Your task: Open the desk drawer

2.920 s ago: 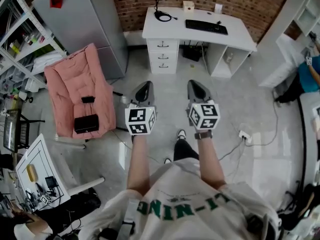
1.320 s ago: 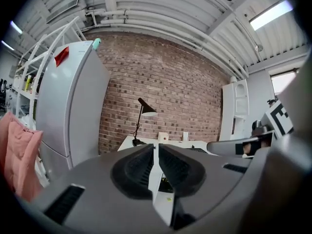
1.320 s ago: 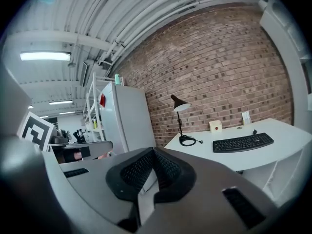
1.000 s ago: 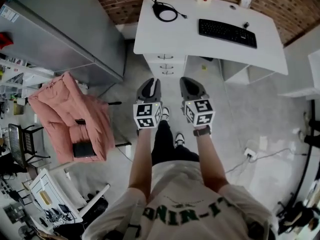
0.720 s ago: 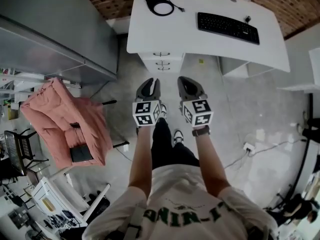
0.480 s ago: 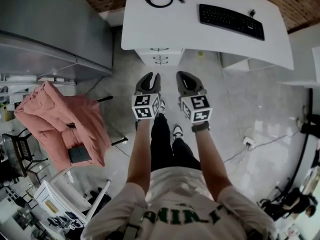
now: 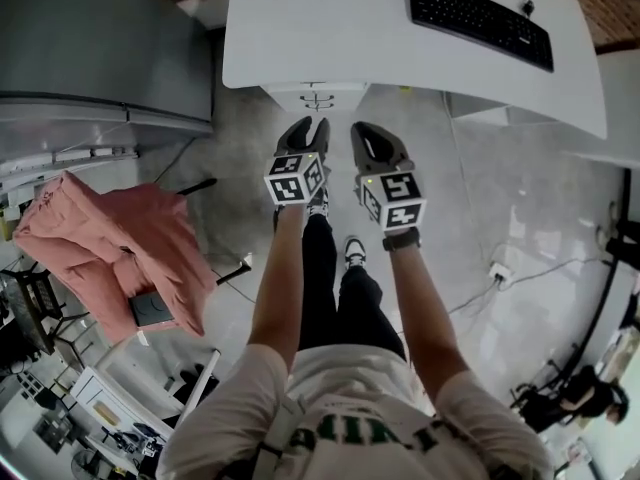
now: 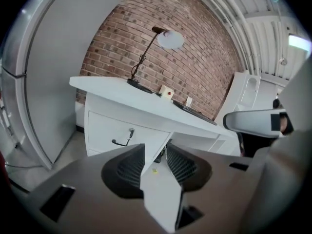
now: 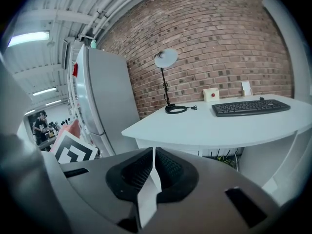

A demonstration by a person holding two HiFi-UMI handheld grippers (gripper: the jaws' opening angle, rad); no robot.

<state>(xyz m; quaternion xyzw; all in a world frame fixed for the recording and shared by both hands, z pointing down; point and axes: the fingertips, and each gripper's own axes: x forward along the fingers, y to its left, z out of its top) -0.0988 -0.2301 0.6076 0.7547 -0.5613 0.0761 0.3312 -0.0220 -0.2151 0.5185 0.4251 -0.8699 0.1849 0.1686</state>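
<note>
Red brick wall (image 9: 214, 43) backs a white tabletop (image 7: 390, 53), with a tall grey refrigerator (image 7: 95, 43) at its left end and a pale tiled floor (image 7: 500, 198) in front. On the tabletop lie a black keyboard (image 7: 480, 10) and a coiled black cable (image 9: 175, 109). A black desk lamp (image 9: 165, 60) with a pale shade stands over the coil, and a small box with a red button (image 9: 211, 94) sits near the wall.

The desk drawer (image 8: 109, 130) is the top one of the pedestal under the tabletop's left end. It is closed. A dark handle (image 8: 119, 142) hangs on its front, with a key (image 8: 131, 130) in the lock just above.

The person stands facing the desk with both arms stretched forward.

- **Left hand-held gripper** (image 7: 310, 128): it points at the pedestal, near the drawer fronts that show under the tabletop's edge but apart from them. Its jaws have just been opening and now stand moderately apart. Nothing is between them, and only the distant white desk shows through the gap.
- **Right hand-held gripper** (image 7: 365, 133): it is held beside the left one and aimed at the tabletop's front edge. Its jaws are closed to a thin slit and hold nothing.

A pink padded chair (image 7: 115, 243) with a black item on it stands well to the left. A white power strip (image 7: 497, 273) lies on the floor to the right.
</note>
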